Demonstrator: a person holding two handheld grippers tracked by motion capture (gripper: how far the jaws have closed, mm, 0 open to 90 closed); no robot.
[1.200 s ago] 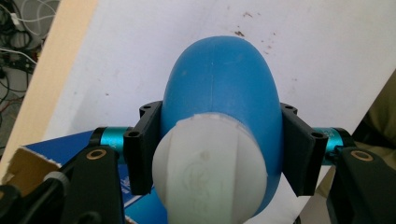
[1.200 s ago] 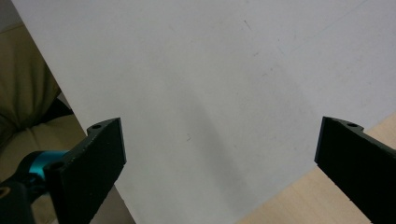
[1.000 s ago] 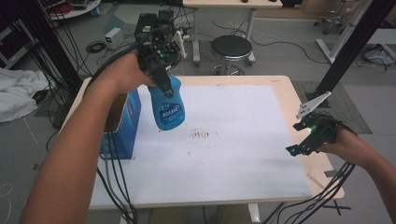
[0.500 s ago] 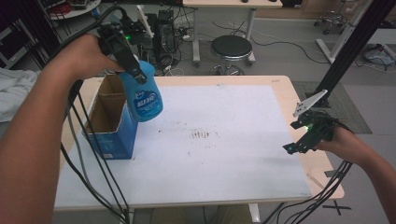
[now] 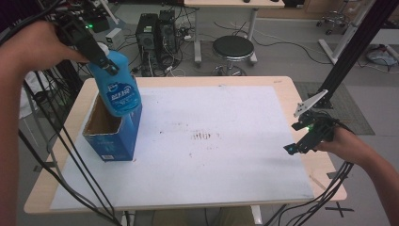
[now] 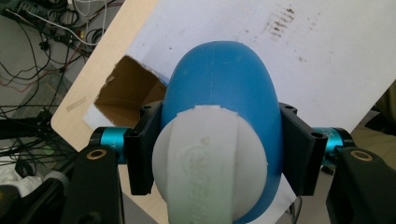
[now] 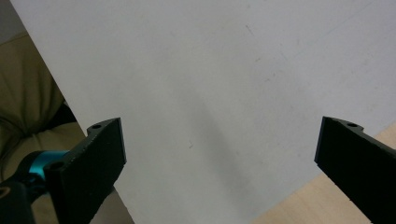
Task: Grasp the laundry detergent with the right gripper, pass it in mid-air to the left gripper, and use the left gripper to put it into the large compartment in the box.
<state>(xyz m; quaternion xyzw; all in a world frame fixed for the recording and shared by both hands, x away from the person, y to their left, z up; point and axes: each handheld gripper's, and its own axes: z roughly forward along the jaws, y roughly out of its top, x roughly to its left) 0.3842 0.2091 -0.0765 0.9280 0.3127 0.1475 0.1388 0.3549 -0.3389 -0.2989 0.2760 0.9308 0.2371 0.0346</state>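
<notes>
A blue bottle (image 5: pixel 118 89) with a white cap (image 6: pixel 205 163) hangs upright over the open blue cardboard box (image 5: pixel 112 140) at the table's left side. My left gripper (image 5: pixel 107 63) is shut on the bottle just below its cap, and both jaws press its sides in the left gripper view. The bottle's (image 6: pixel 224 79) base hovers above the box's brown inside (image 6: pixel 126 93). At the table's right edge my right gripper (image 5: pixel 296 146) stays low and open, with nothing between its jaws (image 7: pixel 219 158) but the white mat.
A white mat (image 5: pixel 226 141) covers most of the wooden table (image 5: pixel 291 89), with small dark stains (image 5: pixel 202 136) near its middle. Cables trail from both grippers off the front edge. A stool (image 5: pixel 233 47), computer towers and more cables stand on the floor behind.
My left gripper has carried the bottle leftward and upward, from beside the box to above its opening. The right gripper has kept still.
</notes>
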